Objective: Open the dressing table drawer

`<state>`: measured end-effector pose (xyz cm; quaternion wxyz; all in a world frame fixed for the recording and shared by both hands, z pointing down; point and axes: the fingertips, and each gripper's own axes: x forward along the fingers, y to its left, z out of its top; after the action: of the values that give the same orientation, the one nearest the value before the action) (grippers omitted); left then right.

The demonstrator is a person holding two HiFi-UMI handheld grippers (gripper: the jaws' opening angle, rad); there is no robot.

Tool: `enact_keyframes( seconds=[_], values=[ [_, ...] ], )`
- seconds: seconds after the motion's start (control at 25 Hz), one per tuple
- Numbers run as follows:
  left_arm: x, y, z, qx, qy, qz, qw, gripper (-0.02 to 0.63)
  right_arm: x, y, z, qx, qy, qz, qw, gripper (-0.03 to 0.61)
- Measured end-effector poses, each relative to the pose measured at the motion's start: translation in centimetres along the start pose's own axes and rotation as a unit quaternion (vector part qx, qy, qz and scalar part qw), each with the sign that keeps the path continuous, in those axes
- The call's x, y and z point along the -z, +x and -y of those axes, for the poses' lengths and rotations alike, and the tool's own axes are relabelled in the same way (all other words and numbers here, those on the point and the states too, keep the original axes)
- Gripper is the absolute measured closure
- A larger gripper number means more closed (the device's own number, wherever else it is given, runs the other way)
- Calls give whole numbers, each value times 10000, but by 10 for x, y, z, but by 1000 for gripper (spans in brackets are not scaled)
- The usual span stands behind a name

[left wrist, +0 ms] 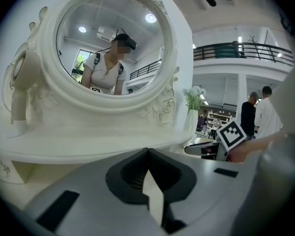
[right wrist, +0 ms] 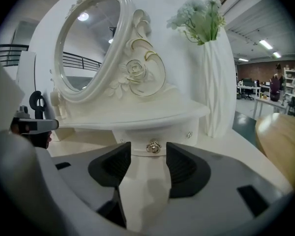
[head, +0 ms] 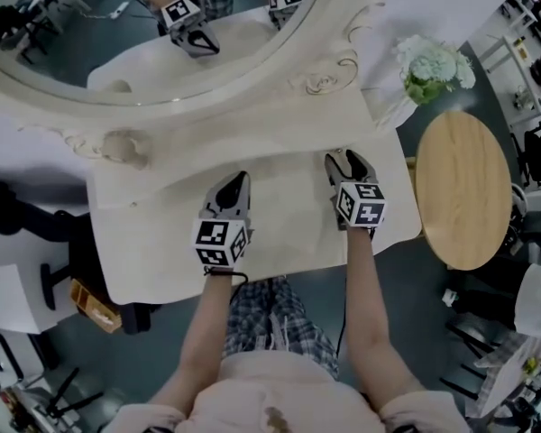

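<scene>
Dressing table drawer [right wrist: 179, 137]: one small white drawer, shut, set in the base under the mirror [right wrist: 88, 48], at 12 o'clock from my right gripper [head: 347, 161].

Handling, as I judge it: a light, stiff box that should slide straight out. The glossy painted front shows no edge I could pinch. The only hold is the little metal knob [right wrist: 153, 147] at the centre of the front. It looks round and probably slick, so I would pinch behind its head and draw straight back toward 6 o'clock, since a skewed pull could bind the drawer. The right gripper's jaws stand apart and empty, with the knob just ahead of the gap, untouched. The left gripper [left wrist: 147, 154], at 9 o'clock from the right, is clenched on nothing. A tall vase [right wrist: 214, 82] at 2 o'clock from the drawer looks tippable.
</scene>
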<state>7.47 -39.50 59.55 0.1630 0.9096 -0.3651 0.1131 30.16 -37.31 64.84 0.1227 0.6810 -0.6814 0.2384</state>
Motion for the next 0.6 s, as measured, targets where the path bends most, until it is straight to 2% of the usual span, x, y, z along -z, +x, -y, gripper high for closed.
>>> enact_keyframes(
  seconds=[0.52,0.6],
  values=[
    [6,-7,-10,-47,-34,-82,10000,588,8,15,5,162,-49,-229,9996,408],
    [6,-8,-11,-56,-37,-81,9999,588,7,16,5,199,-94,-262,9994,437]
  ],
)
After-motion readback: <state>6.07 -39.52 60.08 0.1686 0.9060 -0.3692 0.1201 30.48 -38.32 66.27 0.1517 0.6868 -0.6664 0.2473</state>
